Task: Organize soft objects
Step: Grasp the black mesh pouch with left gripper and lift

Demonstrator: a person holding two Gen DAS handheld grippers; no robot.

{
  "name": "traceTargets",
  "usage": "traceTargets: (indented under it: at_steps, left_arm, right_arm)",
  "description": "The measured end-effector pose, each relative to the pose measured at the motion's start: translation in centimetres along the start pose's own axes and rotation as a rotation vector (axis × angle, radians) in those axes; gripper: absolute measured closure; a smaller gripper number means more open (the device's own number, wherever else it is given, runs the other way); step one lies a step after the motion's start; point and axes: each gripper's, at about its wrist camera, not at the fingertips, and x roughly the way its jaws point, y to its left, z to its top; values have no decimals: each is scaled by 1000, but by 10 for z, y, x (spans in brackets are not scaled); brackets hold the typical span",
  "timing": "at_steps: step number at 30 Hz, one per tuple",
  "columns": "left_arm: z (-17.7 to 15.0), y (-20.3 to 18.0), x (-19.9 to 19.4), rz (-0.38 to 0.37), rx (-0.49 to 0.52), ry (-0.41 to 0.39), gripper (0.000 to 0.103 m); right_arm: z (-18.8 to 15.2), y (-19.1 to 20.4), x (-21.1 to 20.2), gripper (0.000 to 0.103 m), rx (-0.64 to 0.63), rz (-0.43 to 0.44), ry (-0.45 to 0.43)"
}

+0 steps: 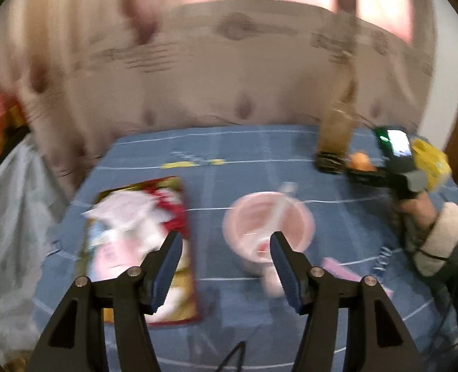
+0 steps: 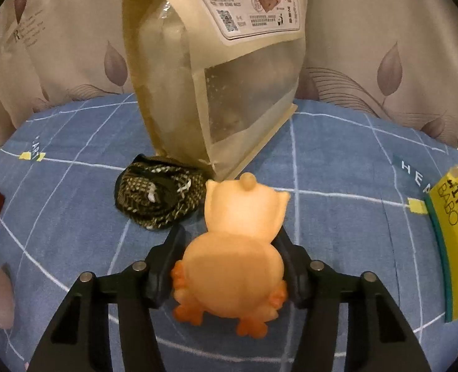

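Observation:
My right gripper (image 2: 230,238) is shut on a soft orange squishy animal toy (image 2: 235,266), held just above the blue cloth. A dark woven fabric bundle (image 2: 157,198) lies just ahead to the left, against a tall kraft-paper pouch (image 2: 216,71). In the blurred left wrist view my left gripper (image 1: 225,248) is open and empty above a pink bowl (image 1: 267,226) with a white straw-like stick in it. The right gripper (image 1: 368,170) with the orange toy (image 1: 360,161) shows at the far right there.
A red and gold tray (image 1: 142,248) heaped with white and pink soft items lies left of the bowl. A yellow packet (image 2: 449,235) sits at the right. A pink flat item (image 1: 343,268) lies near the bowl. A leaf-patterned curtain (image 2: 368,46) hangs behind the blue gridded cloth (image 2: 337,248).

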Motion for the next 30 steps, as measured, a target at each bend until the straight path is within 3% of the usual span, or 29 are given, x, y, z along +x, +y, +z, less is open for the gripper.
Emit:
traceTargets:
  at_steps: [4, 10, 16, 23, 30]
  left_arm:
    - [12, -45, 27, -127, 31, 44, 43]
    - [36, -104, 70, -226, 61, 68, 43]
    - [66, -146, 118, -239, 61, 67, 43]
    - [91, -170, 174, -215, 15, 110, 42]
    - [113, -179, 229, -228, -12, 159, 42]
  right_arm:
    - [-11, -7, -17, 51, -5, -12, -20]
    - [-37, -40, -52, 51, -6, -79, -47]
    - [-61, -71, -71, 51, 2, -152, -57]
    - [-69, -82, -61, 51, 74, -99, -25]
    - [-71, -76, -56, 51, 59, -82, -8]
